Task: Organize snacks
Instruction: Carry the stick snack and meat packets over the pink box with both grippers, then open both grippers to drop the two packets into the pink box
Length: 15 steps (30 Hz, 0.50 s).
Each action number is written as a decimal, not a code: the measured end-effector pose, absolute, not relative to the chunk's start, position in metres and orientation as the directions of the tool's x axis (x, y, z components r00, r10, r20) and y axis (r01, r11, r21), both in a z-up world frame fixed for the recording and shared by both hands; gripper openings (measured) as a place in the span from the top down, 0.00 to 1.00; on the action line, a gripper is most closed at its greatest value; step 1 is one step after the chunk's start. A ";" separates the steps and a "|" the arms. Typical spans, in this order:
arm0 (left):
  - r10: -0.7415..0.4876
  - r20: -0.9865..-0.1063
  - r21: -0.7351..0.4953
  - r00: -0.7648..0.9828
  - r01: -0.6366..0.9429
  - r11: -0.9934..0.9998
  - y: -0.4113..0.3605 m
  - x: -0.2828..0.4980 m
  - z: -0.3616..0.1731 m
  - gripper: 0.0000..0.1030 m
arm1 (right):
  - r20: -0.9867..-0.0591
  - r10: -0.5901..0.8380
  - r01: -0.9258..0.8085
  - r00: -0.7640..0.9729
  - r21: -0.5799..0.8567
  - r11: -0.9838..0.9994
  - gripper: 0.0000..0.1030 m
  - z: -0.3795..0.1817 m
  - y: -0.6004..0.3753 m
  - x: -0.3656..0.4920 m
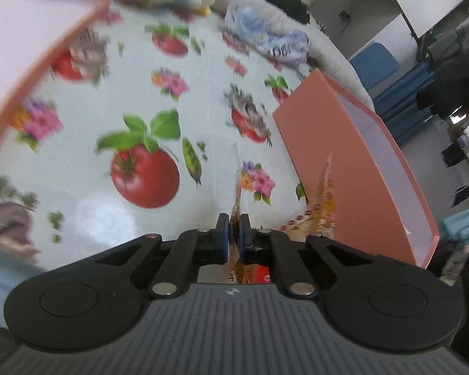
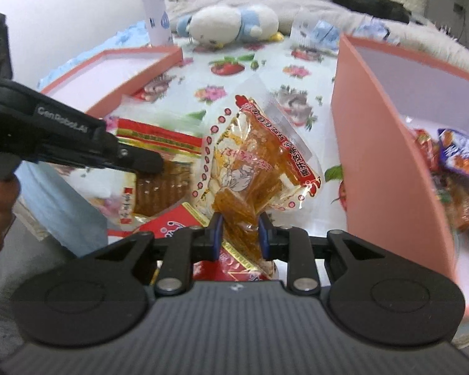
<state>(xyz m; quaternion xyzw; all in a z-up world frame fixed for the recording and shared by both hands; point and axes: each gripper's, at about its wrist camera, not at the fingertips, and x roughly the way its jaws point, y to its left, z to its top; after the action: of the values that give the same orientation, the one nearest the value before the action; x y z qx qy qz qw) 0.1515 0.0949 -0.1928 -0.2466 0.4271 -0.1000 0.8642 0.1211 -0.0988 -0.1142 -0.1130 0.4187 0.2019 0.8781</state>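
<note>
- Over the bench [image 2: 265, 72], my right claw [image 2: 240, 234] held a clear snack packet [image 2: 253, 162]; left claw [image 1: 233, 234] pinched another packet's edge.
- Best lift both clear before tipping into the pink box [image 2: 387, 143].

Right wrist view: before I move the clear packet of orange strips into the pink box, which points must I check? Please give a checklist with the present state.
1. Right gripper closed on the clear packet: ok, the pads press its lower end.
2. Left gripper closed on the second packet: ok, a thin edge is pinched.
3. Pink box open on top: ok.
4. Free room beside the snacks already inside: cannot tell, the floor is partly hidden.
5. Clear packet high enough to pass over the box wall: cannot tell.
</note>
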 end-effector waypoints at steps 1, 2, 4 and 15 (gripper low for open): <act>-0.358 -0.691 -0.486 0.627 -0.037 0.873 0.093 0.147 -0.185 0.94 | -0.773 0.258 -0.445 0.580 -0.035 0.895 0.74 -0.108 -0.100 0.118; -0.336 -0.692 -0.465 0.639 -0.037 0.885 0.091 0.142 -0.176 0.94 | -0.764 0.261 -0.440 0.590 -0.033 0.898 0.74 -0.101 -0.101 0.114; -0.306 -0.687 -0.439 0.658 -0.040 0.898 0.088 0.134 -0.162 0.94 | -0.748 0.268 -0.437 0.608 -0.033 0.899 0.74 -0.090 -0.104 0.107; -0.202 -0.639 -0.327 0.743 -0.024 0.945 0.048 0.082 -0.095 0.94 | -0.685 0.260 -0.354 0.681 0.003 0.935 0.74 -0.032 -0.136 0.064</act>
<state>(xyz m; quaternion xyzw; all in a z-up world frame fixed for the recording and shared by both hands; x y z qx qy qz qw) 0.0822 0.0475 -0.0951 -0.1589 0.3555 -0.0484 0.9198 0.0638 -0.1359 -0.0322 -0.0651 0.3625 0.1677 0.9144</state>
